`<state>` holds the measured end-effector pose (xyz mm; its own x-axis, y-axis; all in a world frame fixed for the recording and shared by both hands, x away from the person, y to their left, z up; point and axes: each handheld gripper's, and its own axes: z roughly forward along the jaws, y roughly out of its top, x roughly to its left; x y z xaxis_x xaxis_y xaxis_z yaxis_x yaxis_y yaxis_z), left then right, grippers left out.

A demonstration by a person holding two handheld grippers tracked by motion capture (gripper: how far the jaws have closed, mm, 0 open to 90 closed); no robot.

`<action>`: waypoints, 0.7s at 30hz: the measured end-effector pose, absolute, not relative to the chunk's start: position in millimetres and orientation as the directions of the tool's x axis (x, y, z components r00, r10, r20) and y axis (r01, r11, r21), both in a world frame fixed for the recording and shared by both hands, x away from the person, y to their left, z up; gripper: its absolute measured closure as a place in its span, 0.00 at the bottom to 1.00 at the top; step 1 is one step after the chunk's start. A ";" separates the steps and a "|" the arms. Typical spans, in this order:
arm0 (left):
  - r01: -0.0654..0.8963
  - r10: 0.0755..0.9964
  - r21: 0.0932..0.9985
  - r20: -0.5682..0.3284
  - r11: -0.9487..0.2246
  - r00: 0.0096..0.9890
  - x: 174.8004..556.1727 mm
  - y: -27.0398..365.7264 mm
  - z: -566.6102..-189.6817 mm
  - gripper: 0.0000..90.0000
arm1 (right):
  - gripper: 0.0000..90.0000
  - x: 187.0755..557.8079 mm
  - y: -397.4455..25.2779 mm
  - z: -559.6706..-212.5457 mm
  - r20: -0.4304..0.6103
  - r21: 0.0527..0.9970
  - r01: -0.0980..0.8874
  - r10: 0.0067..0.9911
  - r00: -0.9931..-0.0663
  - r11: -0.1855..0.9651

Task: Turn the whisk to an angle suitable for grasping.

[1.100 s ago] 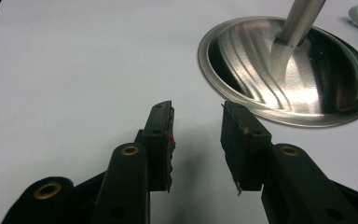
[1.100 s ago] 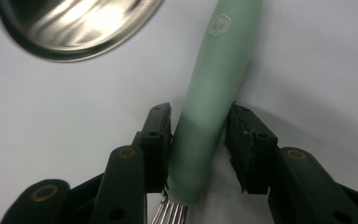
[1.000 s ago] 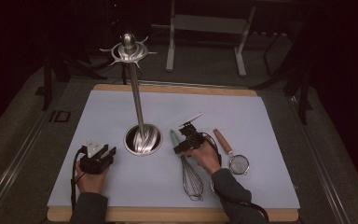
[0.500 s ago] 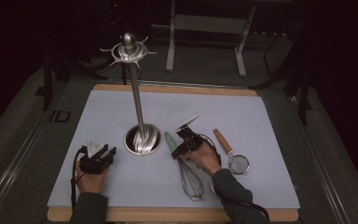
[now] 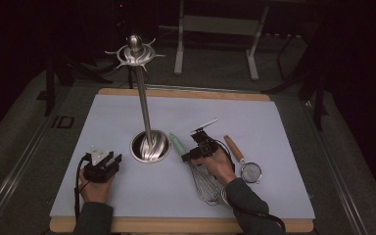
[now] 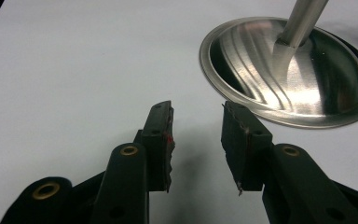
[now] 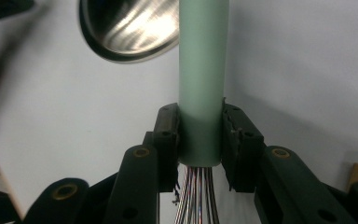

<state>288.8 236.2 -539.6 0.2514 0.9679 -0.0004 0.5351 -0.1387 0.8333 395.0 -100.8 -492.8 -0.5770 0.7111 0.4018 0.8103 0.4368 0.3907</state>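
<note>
- Pale green is the handle of the whisk (image 7: 203, 74), which the right gripper (image 7: 199, 135) is pinching just above the wires, one jaw pressing on each side.
- The whisk (image 5: 196, 169) is lying on the light blue mat (image 5: 284, 127), its handle pointing towards the steel stand (image 5: 149, 146) (a round base bearing a tall rod).
- The left gripper (image 6: 196, 140) is resting near that base, jaws spread around nothing.
- A wooden-handled strainer (image 5: 245, 164) is lying right of the whisk, seemingly apart from it.
</note>
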 end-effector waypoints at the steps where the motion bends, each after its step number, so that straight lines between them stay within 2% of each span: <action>1: 0.534 0.968 0.834 -0.001 -0.138 0.251 288.7 236.3 -539.6 0.71 | 0.77 395.0 -101.9 -491.3 0.408 0.398 0.808 0.704 -0.581 0.435; 21: 0.531 0.968 0.837 -0.006 -0.132 0.250 288.5 236.9 -539.6 0.71 | 0.77 386.4 -107.5 -464.0 0.404 0.504 0.754 0.657 -0.636 0.420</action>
<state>288.5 236.9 -539.6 0.2496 0.9683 -0.0056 0.5314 -0.1321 0.8368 386.4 -107.5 -464.0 -0.6362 0.6572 0.4042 0.7545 0.4203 0.5041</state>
